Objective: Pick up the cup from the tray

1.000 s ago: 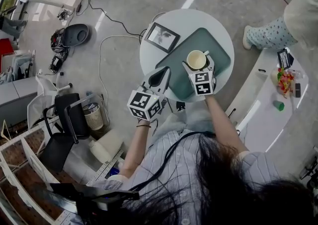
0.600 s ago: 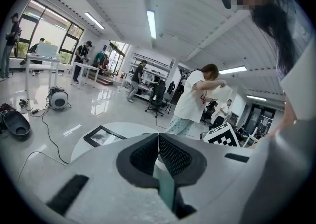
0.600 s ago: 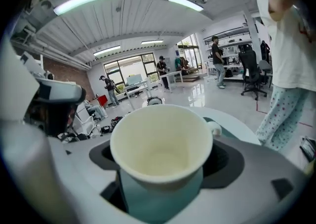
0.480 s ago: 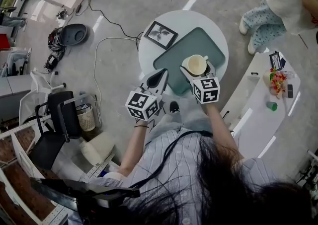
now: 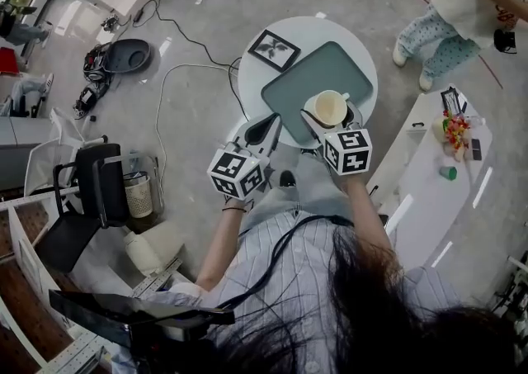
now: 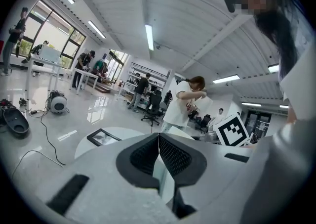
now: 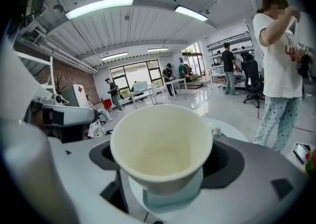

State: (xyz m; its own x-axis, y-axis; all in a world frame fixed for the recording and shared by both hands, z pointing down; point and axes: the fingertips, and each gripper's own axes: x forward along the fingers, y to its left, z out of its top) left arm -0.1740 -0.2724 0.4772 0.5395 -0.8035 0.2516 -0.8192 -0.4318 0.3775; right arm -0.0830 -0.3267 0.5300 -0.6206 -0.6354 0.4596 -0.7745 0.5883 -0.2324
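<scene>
right gripper (image 5: 331, 121): jaws clamped on the cup (image 5: 328, 107), one on each side. The right gripper view shows this best, with the cup mouth facing the camera.
cup place: over the tray (image 5: 304, 83) at its near right corner, close to the near edge of the round table (image 5: 254, 85).
contact: no view shows whether the cup base touches the tray. The right gripper view shows only a teal patch under it.
left gripper (image 5: 266, 128): jaws pressed together with nothing between them. Only the left gripper view shows this. It's at the table's near left edge, beside the tray.
picture frame (image 5: 274, 49): far left edge of the table, off the tray. It shows in the head and left gripper views, not the right.
hidden: cup base, behind the jaws.
</scene>
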